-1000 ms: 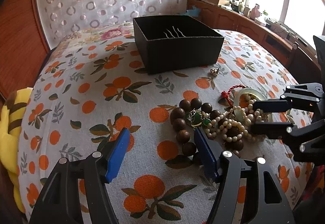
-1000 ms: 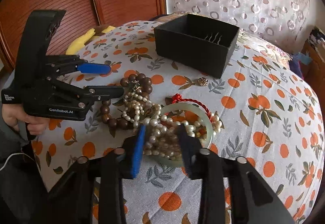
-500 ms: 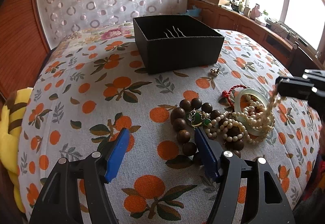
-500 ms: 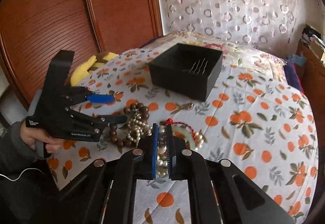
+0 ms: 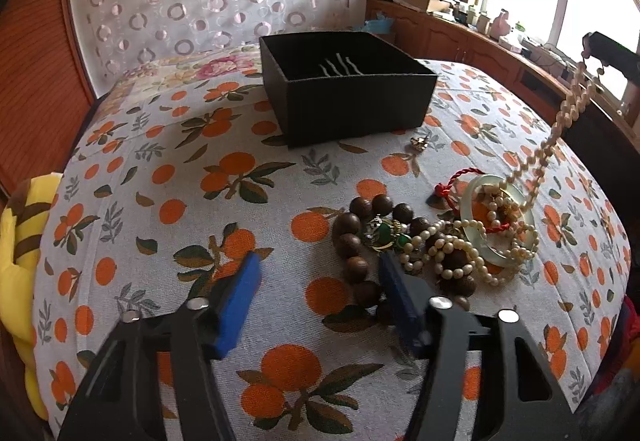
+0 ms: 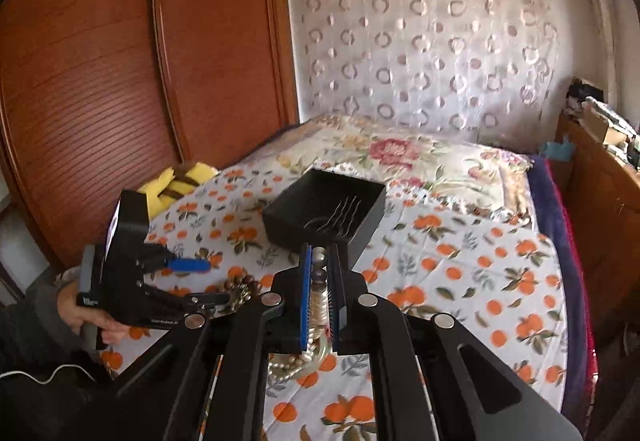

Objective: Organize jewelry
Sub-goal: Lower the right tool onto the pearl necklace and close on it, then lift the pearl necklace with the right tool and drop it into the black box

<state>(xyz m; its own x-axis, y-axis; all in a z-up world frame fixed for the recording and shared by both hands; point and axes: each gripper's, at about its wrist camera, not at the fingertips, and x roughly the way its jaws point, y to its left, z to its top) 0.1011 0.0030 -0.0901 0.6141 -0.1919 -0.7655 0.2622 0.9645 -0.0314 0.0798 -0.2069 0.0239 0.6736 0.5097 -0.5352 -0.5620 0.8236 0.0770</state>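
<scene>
A pearl necklace (image 5: 560, 129) hangs from my right gripper (image 6: 320, 261), which is shut on it and held high above the bed; its lower end still lies in the jewelry pile. The pile holds a pale jade bangle (image 5: 476, 237) with a red cord, a brown wooden bead bracelet (image 5: 352, 237) and a green pendant (image 5: 384, 231). My left gripper (image 5: 320, 281) is open and empty, low over the cloth just in front of the beads. A black open box (image 5: 352, 109) with several hairpins stands behind the pile and shows in the right wrist view (image 6: 324, 217) too.
A small gold earring (image 5: 420, 143) lies on the orange-print cloth (image 5: 168, 177) in front of the box. A yellow plush toy (image 5: 16, 241) lies at the bed's left edge. Wooden wardrobe doors (image 6: 120, 81) stand left, a wooden sideboard (image 5: 480, 41) right.
My right gripper closed on the pearl necklace in the pile and lifted it up and to the right, drawing the strand taut. My left gripper has stayed in place, open.
</scene>
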